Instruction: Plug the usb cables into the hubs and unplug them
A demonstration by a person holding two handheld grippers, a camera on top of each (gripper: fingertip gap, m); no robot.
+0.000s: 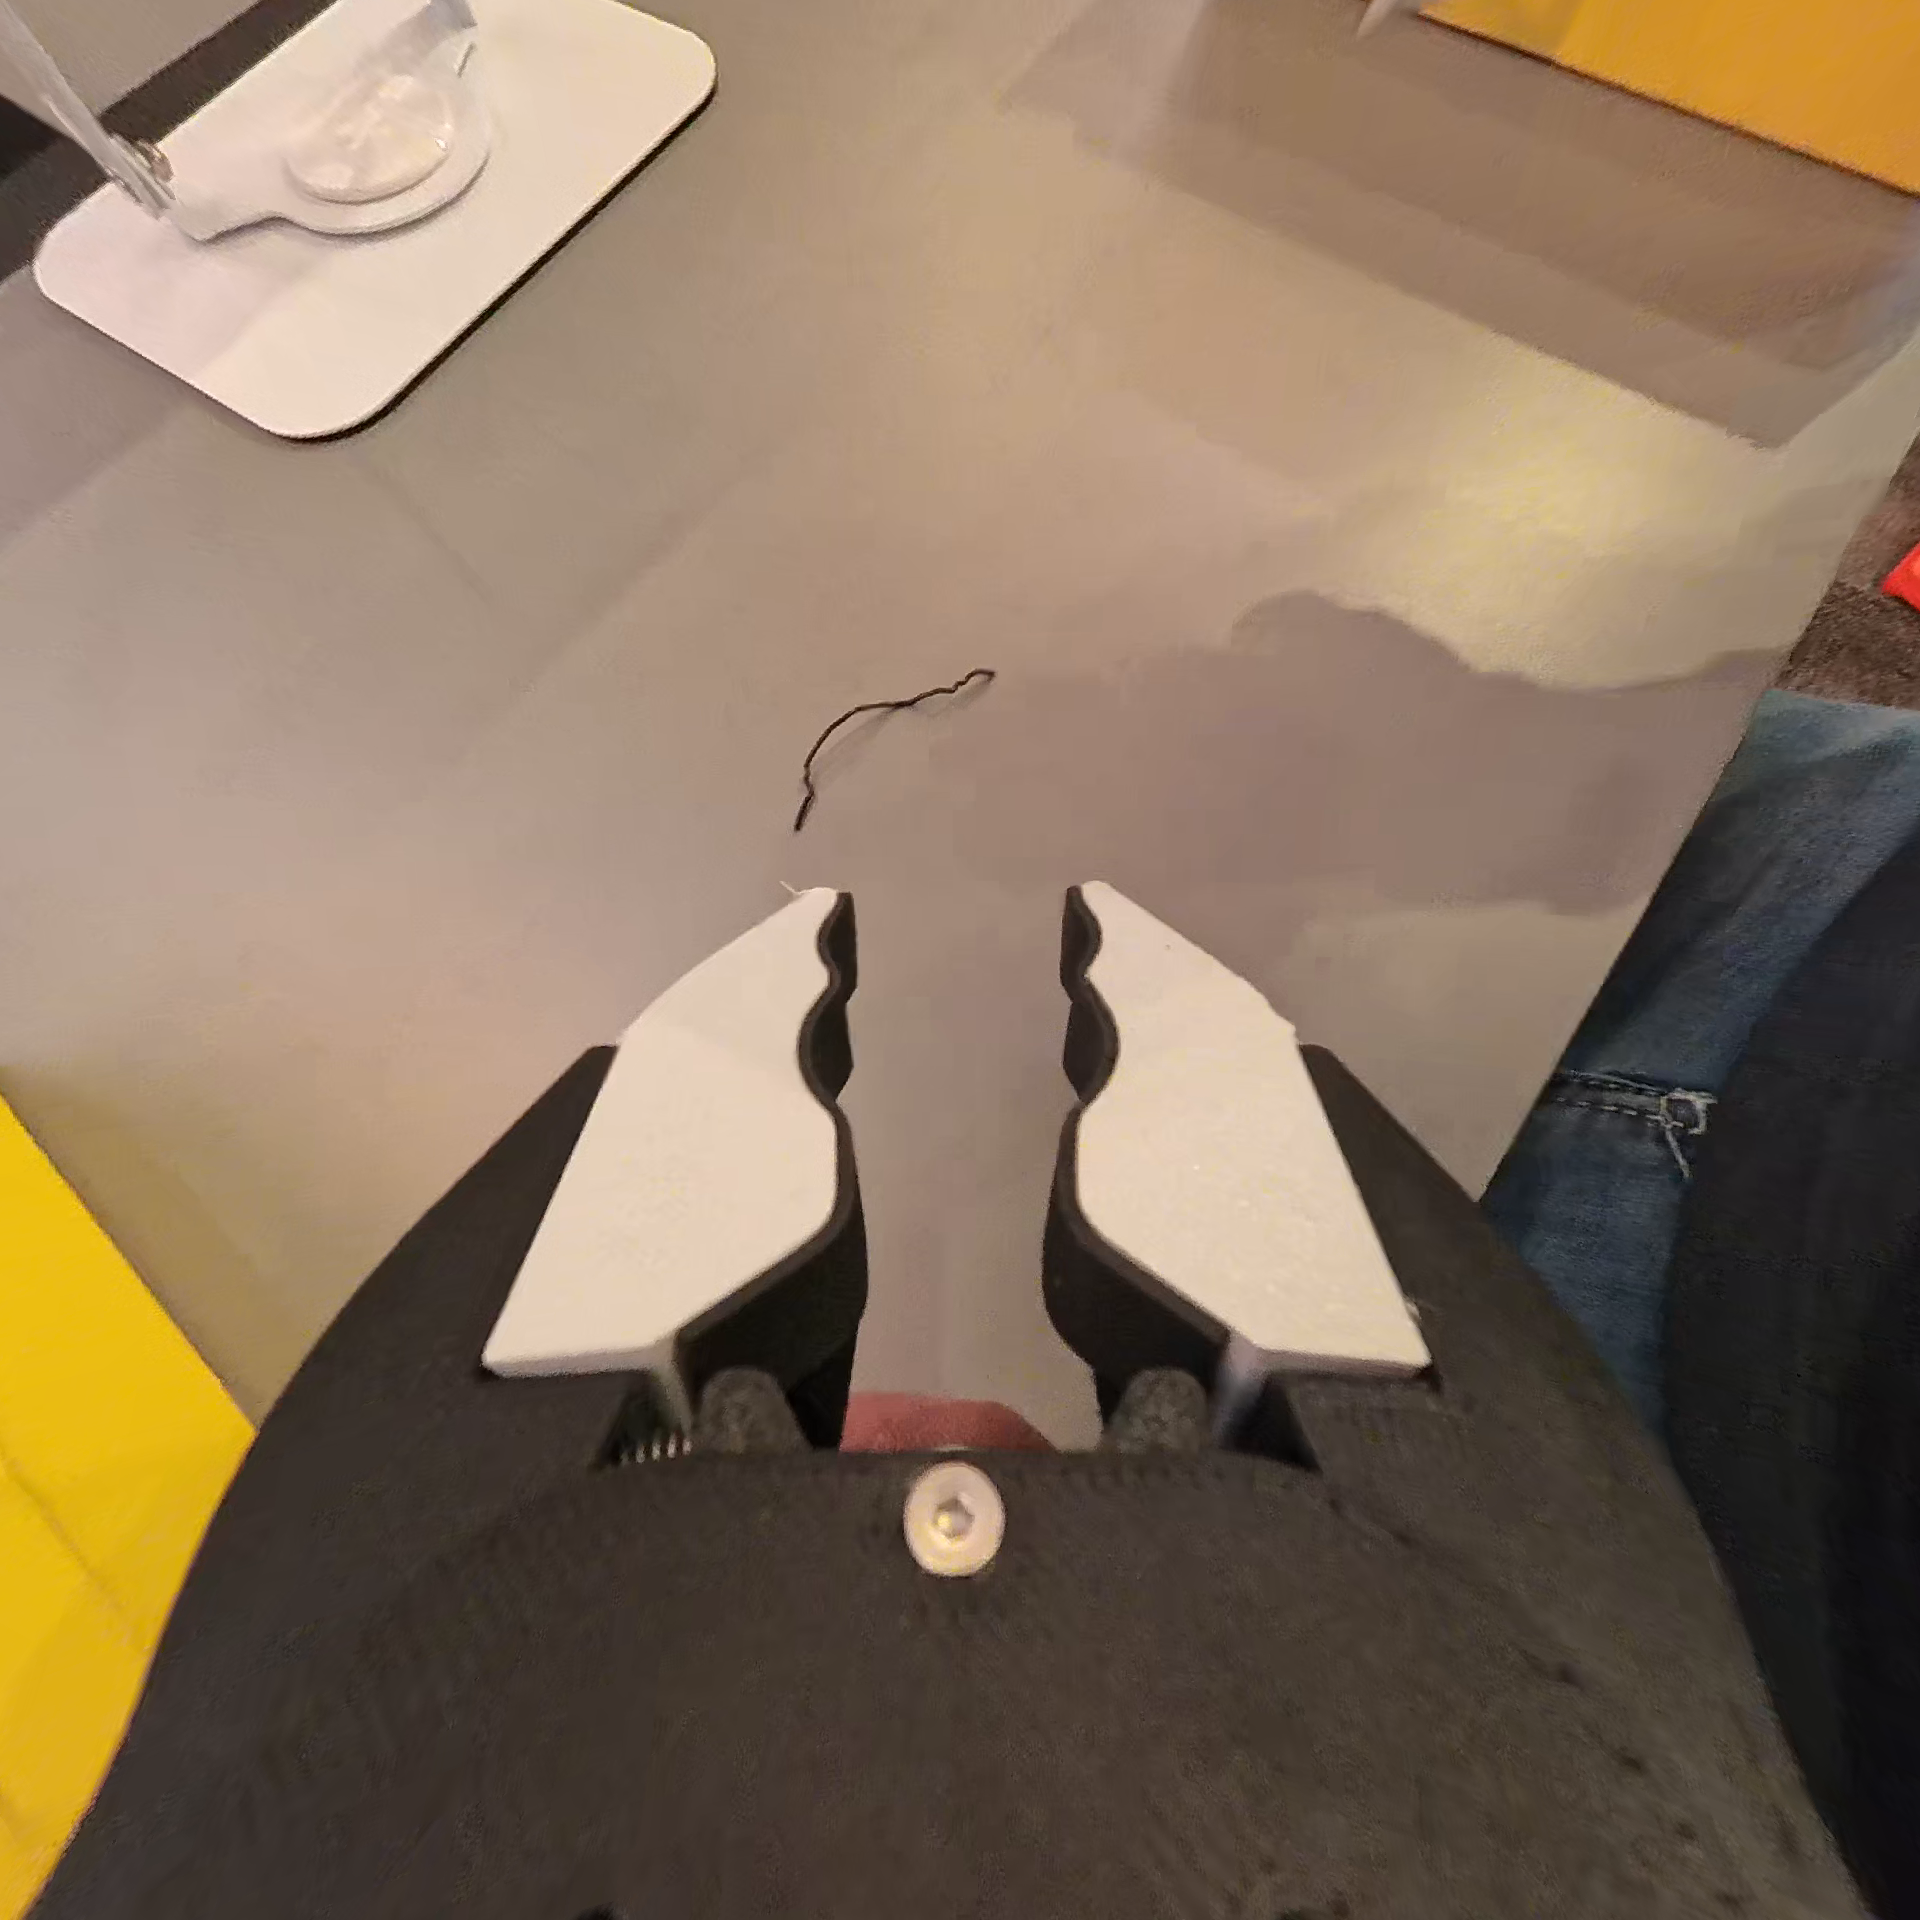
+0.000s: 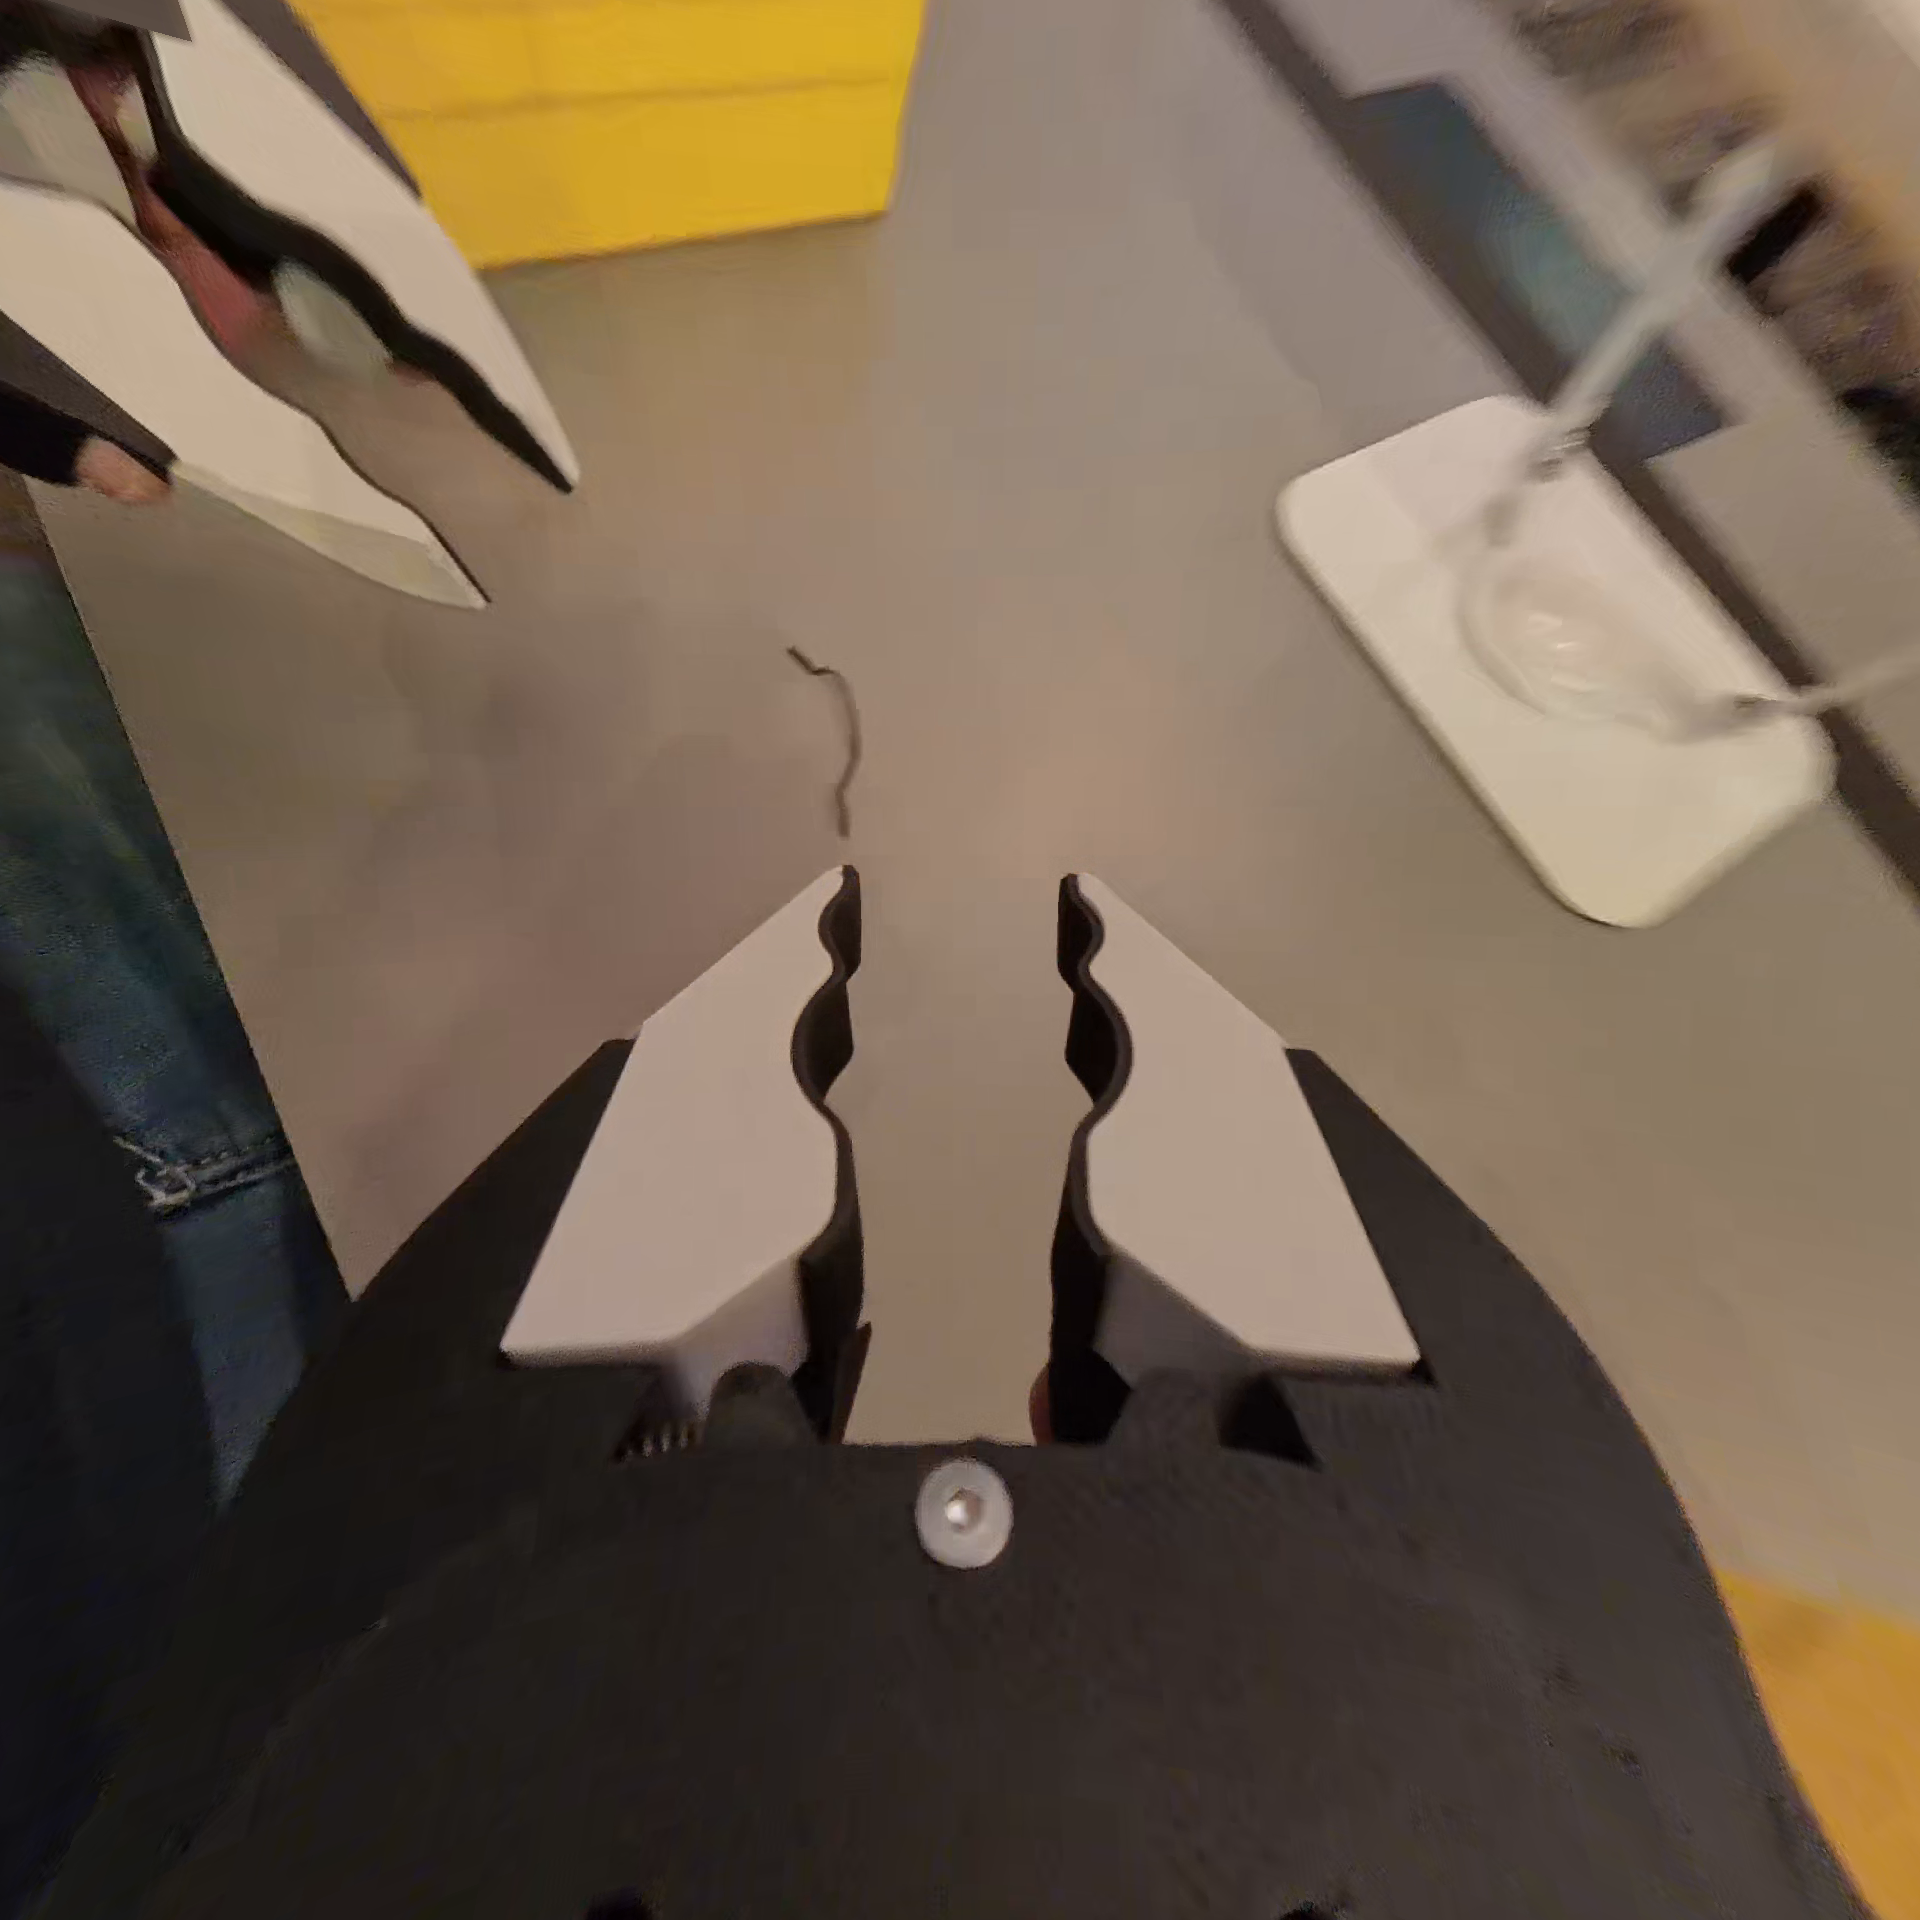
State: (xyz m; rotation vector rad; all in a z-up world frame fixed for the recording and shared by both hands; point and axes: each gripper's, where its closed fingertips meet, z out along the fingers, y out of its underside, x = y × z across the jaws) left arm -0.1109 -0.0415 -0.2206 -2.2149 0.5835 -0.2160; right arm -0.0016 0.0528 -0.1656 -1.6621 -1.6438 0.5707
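My left claw (image 1: 958, 902) hangs over the grey table (image 1: 520, 727), fingers spread with bare table showing in the gap, pinching nothing. My right claw (image 2: 958, 883) is the same: spread, empty, tips pointed down at the table.

No USB cable or hub shows in either view. The only loose thing near me is a thin black thread (image 1: 883, 727), kinked and curved, lying flat on the table. In the left wrist view it sits just ahead of my left fingertips, its near end a little to the left of the left tip, its far end trailing up and to the right. In the right wrist view the same thread lies just ahead of my right claw, its near end almost in line with the left tip but not touching it, and it runs away up and to the left.

The left claw shows again in the right wrist view, top left, above the table and apart from the thread.

A white pad (image 1: 364, 239) lies well away from both claws, with a clear stand (image 1: 395, 145) resting on it. Yellow blocks (image 2: 644, 114) border the table. Blue jeans (image 1: 1714, 1039) show at the table's edge beside me.
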